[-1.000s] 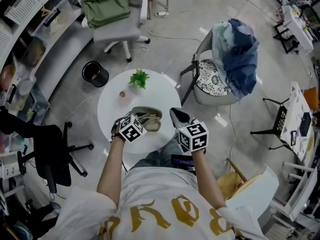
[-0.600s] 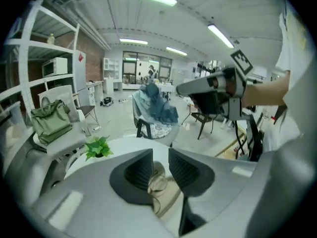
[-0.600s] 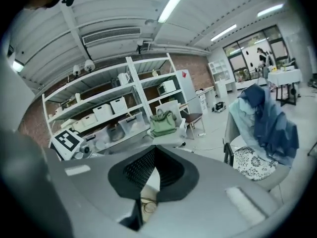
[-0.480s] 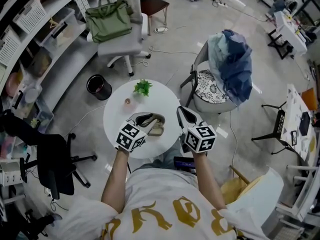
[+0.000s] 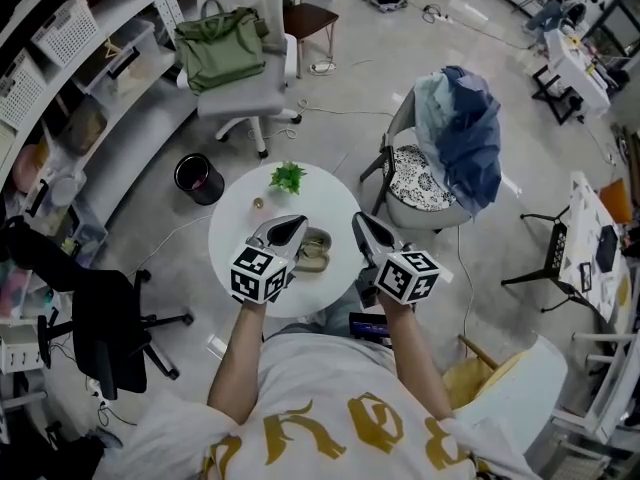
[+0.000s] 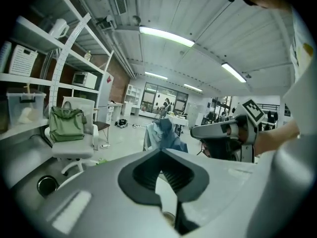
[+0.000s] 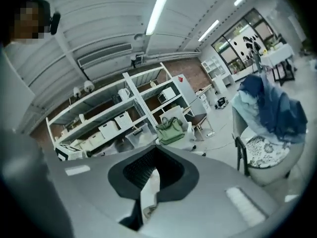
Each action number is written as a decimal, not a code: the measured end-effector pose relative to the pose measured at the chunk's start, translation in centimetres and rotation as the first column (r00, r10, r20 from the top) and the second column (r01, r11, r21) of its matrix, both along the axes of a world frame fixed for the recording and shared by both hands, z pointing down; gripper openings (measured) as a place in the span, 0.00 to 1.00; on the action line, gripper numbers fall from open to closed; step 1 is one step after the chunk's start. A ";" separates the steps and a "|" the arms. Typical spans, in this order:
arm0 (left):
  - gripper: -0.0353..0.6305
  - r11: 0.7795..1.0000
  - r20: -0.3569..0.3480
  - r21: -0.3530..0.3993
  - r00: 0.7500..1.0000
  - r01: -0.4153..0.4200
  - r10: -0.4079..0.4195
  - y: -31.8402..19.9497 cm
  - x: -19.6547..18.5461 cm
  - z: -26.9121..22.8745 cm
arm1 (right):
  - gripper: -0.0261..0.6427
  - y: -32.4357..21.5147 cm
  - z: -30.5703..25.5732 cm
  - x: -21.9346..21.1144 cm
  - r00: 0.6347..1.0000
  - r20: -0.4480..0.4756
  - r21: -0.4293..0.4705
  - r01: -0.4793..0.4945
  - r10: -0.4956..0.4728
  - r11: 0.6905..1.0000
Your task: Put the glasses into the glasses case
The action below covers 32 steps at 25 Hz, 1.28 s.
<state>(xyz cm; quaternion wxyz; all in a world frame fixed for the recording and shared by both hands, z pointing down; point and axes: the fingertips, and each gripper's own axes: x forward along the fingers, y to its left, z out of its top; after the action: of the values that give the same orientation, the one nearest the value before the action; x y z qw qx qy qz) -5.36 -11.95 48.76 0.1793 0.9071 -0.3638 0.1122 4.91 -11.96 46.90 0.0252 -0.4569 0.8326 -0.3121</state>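
The olive-beige glasses case (image 5: 316, 252) lies on the round white table (image 5: 240, 230), partly hidden behind my left gripper. Dark shapes show in its hollow; I cannot tell whether they are the glasses. My left gripper (image 5: 292, 224) is raised above the table just left of the case, shut with nothing in it. In the left gripper view its jaws (image 6: 159, 151) meet at the tip and point level across the room. My right gripper (image 5: 362, 222) hovers right of the case, above the table's edge, also shut and empty (image 7: 154, 150).
A small green plant (image 5: 288, 177) and a tiny round object (image 5: 258, 204) stand at the table's far side. A chair draped with blue clothes (image 5: 460, 133) is to the right, a black bin (image 5: 198, 178) to the left, and a chair with a green bag (image 5: 222, 43) beyond.
Both grippers have lifted off the table and tilted upward. The left gripper has come away from the case, which stays on the table.
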 end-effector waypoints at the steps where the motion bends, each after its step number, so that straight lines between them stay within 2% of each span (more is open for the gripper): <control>1: 0.05 1.000 0.003 0.006 1.000 0.009 -0.009 -0.1 -0.2 -0.1 | 0.07 0.0 0.1 0.1 0.999 -0.042 0.004 0.000 0.001 1.000; 5: 0.05 1.000 -0.043 0.003 0.999 0.029 -0.029 -0.3 -0.9 -0.5 | 0.07 -0.1 -0.2 0.1 0.994 -0.111 0.024 -0.001 0.004 1.000; 7: 0.05 0.999 -0.042 -0.001 0.998 0.040 -0.040 -0.4 -1.3 -0.4 | 0.07 -0.1 -0.3 0.0 0.992 -0.125 0.031 0.002 0.002 1.000; 16: 0.05 0.998 -0.006 -0.016 0.998 0.062 -0.062 -0.2 -2.0 0.5 | 0.07 0.5 0.1 0.1 0.991 -0.134 0.023 -0.002 0.005 1.000; 22: 0.05 0.998 -0.013 -0.027 0.998 0.053 -0.053 0.1 -1.8 0.8 | 0.07 0.7 0.4 0.3 0.989 -0.146 0.016 -0.005 0.007 1.000; 27: 0.05 0.997 -0.051 -0.048 0.997 0.060 -0.062 0.2 -2.2 0.9 | 0.07 0.9 0.7 0.2 0.989 -0.149 0.012 -0.004 0.006 1.000; 32: 0.05 0.997 -0.017 -0.052 0.999 0.051 -0.051 0.3 -2.1 1.4 | 0.07 1.0 1.1 0.2 0.988 -0.154 0.006 -0.001 0.002 1.000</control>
<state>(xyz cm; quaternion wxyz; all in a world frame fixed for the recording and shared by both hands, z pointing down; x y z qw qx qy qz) -7.50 -11.68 50.19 0.2087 0.8937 -0.3821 0.1084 5.08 -11.00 47.97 -0.0374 -0.4801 0.8326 -0.2734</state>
